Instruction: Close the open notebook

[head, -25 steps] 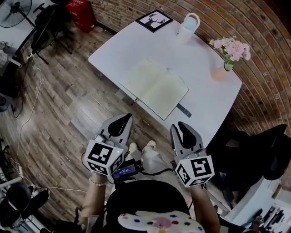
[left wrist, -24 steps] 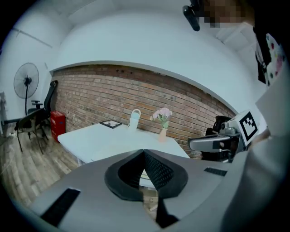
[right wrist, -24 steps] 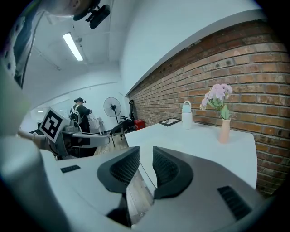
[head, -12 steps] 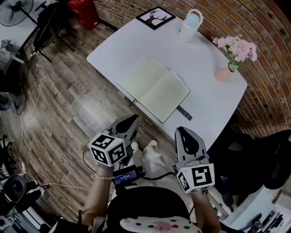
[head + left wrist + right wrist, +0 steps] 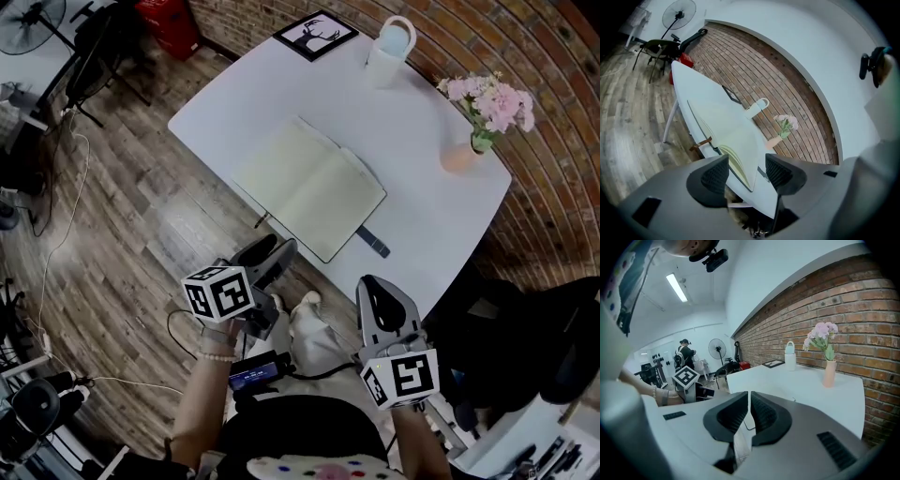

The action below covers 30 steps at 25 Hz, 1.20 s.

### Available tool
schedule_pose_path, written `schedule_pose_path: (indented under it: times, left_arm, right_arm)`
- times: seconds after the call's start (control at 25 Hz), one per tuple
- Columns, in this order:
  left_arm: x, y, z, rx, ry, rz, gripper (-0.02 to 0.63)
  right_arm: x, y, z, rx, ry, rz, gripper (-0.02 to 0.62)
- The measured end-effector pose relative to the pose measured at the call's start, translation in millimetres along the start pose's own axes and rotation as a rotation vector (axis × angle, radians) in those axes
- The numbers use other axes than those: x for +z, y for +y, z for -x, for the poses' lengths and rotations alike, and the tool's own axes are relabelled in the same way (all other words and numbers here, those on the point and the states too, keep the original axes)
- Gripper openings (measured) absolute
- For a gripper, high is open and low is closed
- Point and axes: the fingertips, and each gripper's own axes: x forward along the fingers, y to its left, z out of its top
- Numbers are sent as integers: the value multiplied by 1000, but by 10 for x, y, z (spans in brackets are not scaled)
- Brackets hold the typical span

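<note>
The open notebook (image 5: 309, 187) lies flat on the white table (image 5: 234, 84), cream pages up; its elastic band (image 5: 372, 242) sticks out at the near corner. In the left gripper view the notebook (image 5: 738, 147) lies just beyond the jaws. My left gripper (image 5: 273, 255) hovers off the table's near edge, short of the notebook's near left corner. Its jaws (image 5: 746, 172) have just been opening and stand open with nothing between them. My right gripper (image 5: 380, 294) hangs in front of the table's near right edge, shut and empty, its pads nearly touching (image 5: 749, 412).
A framed picture (image 5: 316, 35), a white jug (image 5: 389, 52) and a pink vase of flowers (image 5: 461, 152) stand along the table's far side by the brick wall. A fan (image 5: 28, 21), a chair and cables occupy the wooden floor at left.
My left gripper has sunk and rolled, its marker cube turning, and its jaws have gone from shut to open. The right gripper has drifted slightly and its jaws have closed.
</note>
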Motion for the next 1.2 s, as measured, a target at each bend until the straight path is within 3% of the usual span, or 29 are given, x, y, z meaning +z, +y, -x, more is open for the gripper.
schedule_pose_path:
  times: [0.44, 1.2]
  left_arm:
    - [-41, 189, -277, 62, 27, 118, 291]
    - [35, 270, -376, 149, -8, 263, 302]
  right_arm:
    - [-120, -134, -23, 2, 36, -53, 43]
    - [-167, -240, -29, 3, 52, -89, 43]
